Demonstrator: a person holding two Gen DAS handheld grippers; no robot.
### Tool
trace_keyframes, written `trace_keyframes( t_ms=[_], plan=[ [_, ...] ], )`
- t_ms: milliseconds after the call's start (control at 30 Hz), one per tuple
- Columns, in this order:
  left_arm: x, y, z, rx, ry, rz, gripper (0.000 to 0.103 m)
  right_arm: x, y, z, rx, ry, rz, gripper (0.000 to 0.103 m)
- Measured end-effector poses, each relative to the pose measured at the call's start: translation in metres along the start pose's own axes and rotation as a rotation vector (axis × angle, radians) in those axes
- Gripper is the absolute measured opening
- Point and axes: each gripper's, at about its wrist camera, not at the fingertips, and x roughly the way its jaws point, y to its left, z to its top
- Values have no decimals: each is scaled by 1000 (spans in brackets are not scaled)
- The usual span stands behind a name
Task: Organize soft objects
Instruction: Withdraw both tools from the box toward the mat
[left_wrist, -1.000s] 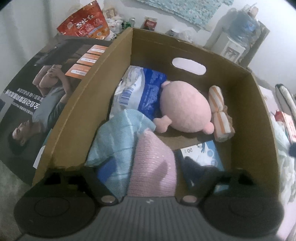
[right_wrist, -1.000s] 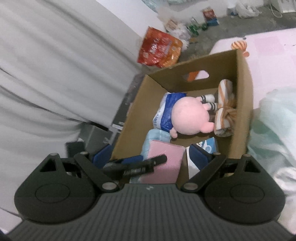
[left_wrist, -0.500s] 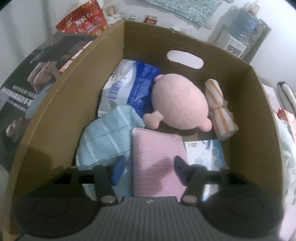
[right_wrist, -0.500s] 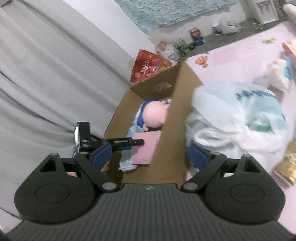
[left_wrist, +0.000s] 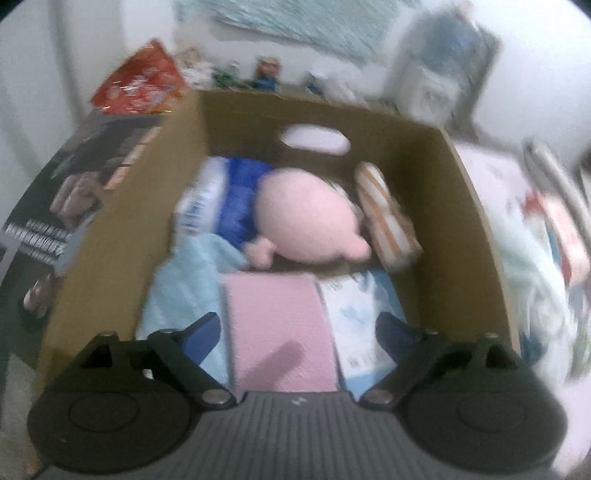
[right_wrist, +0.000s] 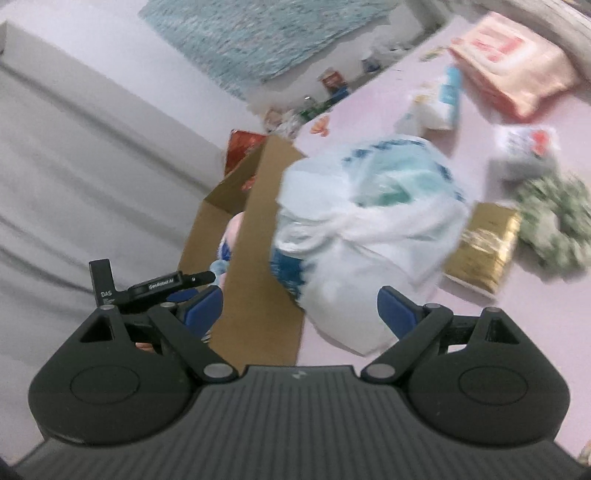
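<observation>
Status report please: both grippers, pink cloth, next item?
Left gripper open, jaws just widened, pink cloth released in cardboard box. Right gripper open, empty, facing white plastic bag. Nothing blocking.

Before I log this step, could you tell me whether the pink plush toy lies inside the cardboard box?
Yes, the pink plush toy lies inside the cardboard box.

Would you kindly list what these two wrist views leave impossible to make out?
- Left wrist view: print on the white-and-blue pack is lost to motion blur.
- Left wrist view: the near end of the pink cloth is hidden behind the left gripper body.
- Right wrist view: the cardboard box wall hides most of its contents.
- Right wrist view: what the white plastic bag holds is blurred.
</observation>
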Motion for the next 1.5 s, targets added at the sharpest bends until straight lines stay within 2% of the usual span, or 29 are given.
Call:
trace_keyframes(
  t_ms=[67,167,333,633,800,1100,1200,1267,1500],
  plan=[
    [14,-20,3,65,58,20,95,-6,-12,-5,33,-3,-1,91],
    [36,-45,8,107,110,34,95,-15,-26,-11,60,-19,-10,91],
    [66,-54,14,58,167,98,94,-38,-47,-15,108,-72,-26,91],
    [72,-65,2,166,147,155,99,-54,-83,-19,187,-108,-73,91],
    [69,-62,-5,209,154,160,103,-50,-79,-18,177,-100,-65,91],
    [55,-47,-12,221,162,193,103,-53,-76,-22,162,-99,-65,91],
    [51,-41,-12,225,151,204,99,-53,-78,-25,166,-95,-68,91],
    [46,-40,-12,216,143,204,99,-53,-79,-26,169,-92,-67,91],
    [13,-27,3,88,63,124,99,-58,-73,-27,145,-105,-59,91]
  ],
)
